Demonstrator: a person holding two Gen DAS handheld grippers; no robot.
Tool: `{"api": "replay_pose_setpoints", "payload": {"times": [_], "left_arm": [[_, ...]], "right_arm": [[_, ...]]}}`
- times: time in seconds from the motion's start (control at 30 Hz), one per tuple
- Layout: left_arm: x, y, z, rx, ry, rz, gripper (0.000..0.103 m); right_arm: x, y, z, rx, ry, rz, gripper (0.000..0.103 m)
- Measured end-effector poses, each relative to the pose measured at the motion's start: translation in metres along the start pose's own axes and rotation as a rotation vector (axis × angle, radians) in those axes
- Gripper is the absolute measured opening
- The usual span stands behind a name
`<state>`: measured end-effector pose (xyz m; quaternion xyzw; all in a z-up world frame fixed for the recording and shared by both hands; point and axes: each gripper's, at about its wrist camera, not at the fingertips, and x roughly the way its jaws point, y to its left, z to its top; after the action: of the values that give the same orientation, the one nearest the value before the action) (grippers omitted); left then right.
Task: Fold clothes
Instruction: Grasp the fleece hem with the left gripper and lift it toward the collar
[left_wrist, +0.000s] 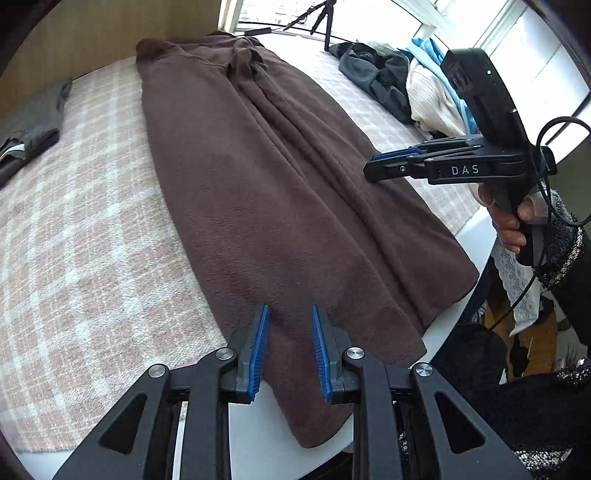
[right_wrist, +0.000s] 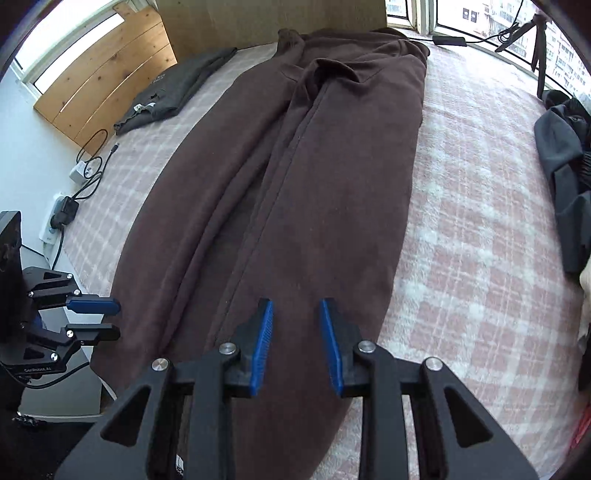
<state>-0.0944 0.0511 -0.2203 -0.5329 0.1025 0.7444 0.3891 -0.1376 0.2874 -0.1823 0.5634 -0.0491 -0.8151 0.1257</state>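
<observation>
Brown garment (left_wrist: 266, 192) flat on plaid blanket (left_wrist: 92, 240), two grippers, jaws apart, nothing held

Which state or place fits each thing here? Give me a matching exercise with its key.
Things:
1. brown garment
2. grey folded garment
3. clothes pile
4. left gripper

Places or states:
A. heaped at the bed's window side
B. jaws apart, holding nothing
C. laid out long down the bed
D. near the wooden headboard

Pairs: 1-C, 2-D, 3-A, 4-B

"DAS" on right gripper (left_wrist: 373, 168), "GenRobot.AI" on left gripper (right_wrist: 114, 319)
</observation>
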Motion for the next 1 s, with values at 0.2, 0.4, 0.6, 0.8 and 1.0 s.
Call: {"api": "replay_pose_setpoints", "payload": {"times": [0.2,0.4,0.6,0.8,1.0], "left_arm": [[-0.019,-0.022,-0.002,0.091,-0.045,-0.032,0.028],[0.009,-0.051,0.013,0.21,-0.06,-0.05,0.028],[0.006,-0.07,-0.01,0.28,-0.045,0.006,0.028],[-0.035,-0.012,-0.034,-0.027,-0.028,0.047,0.034],[-0.024,0.01,-0.035,-0.155,-0.001,0.052,0.039]], "right_arm": [[-0.047,-0.002,-0.051,0.118,-0.043,-0.039,0.027],[-0.033,0.027,-0.075,0.075,-0.068,-0.124,0.027],[-0.034,0.042,-0.115,0.0,-0.051,-0.2,0.027],[-0.063,0.011,-0.114,0.169,-0.131,-0.165,0.043],[-0.044,-0.007,-0.112,0.222,-0.1,-0.129,0.051]]}}
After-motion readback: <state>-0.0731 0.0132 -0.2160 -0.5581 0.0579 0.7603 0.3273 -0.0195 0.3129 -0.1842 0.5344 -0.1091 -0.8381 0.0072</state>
